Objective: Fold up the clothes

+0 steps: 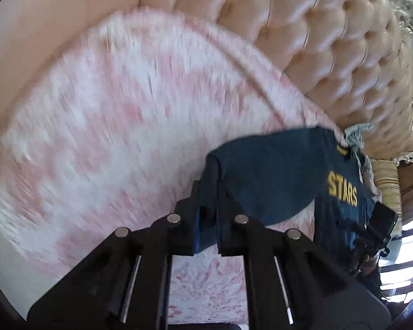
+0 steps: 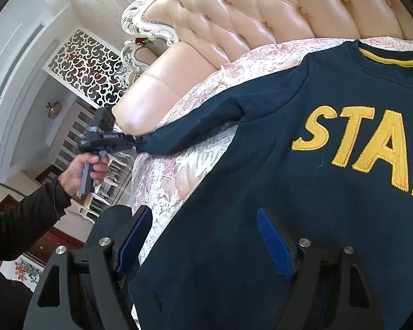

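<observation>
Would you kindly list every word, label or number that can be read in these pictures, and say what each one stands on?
"STARS": yellow letters on the chest of the navy sweatshirt, whole in the left wrist view.
"STA": the same word in the right wrist view, cut off by the picture's edge.
A small pale label on the left gripper in the right wrist view: too small and blurred to read.
No other text shows.

navy sweatshirt (image 2: 289, 165) on pink-patterned bed (image 2: 179, 170)
</observation>
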The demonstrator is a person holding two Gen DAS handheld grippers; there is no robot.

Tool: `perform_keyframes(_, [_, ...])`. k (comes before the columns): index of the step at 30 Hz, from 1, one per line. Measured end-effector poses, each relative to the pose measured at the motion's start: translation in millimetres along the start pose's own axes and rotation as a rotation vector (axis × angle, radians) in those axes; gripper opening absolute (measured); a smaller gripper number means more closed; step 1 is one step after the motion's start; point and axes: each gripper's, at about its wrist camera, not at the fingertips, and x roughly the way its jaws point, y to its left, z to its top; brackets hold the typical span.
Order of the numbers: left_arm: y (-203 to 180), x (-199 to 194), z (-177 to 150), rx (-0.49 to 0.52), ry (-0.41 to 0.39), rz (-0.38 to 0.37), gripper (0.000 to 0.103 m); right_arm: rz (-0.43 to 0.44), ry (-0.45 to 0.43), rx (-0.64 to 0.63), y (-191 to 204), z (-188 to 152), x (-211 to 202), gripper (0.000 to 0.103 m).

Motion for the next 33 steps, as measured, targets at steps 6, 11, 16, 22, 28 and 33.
perform_keyframes(6, [23.1,12.1,37.4,-0.013,-0.009,0.077,0.01,-0.001,0.0,-0.005,0.1,-1.0,0.3,0.079])
perform_keyframes(11, [35.1,45.2,40.7,-0.066,0.03,0.146,0.019,0.002,0.0,-0.004,-0.3,-1.2,-0.1,0.079])
perform_keyframes(16, [52.6,22.4,38.5,-0.167,-0.054,0.202,0.051,-0.005,0.002,-0.006,1.3,-1.4,0.6,0.079])
perform_keyframes(22, [48.9,-33.5,3.7,-0.276,-0.239,0.152,0.051,-0.007,-0.002,0.007,2.1,-0.9,-0.6,0.079])
perform_keyframes(28, [-35.6,-24.6,-72.0,-0.207,-0.132,-0.245,0.051,0.045,-0.172,0.186,5.2,-1.8,-65.6,0.079])
perform_keyframes(33, [-109.5,27.1,-155.2,-0.103,0.082,-0.548,0.051,-0.08,-0.426,0.353,41.0,-64.2,-173.4,0.079])
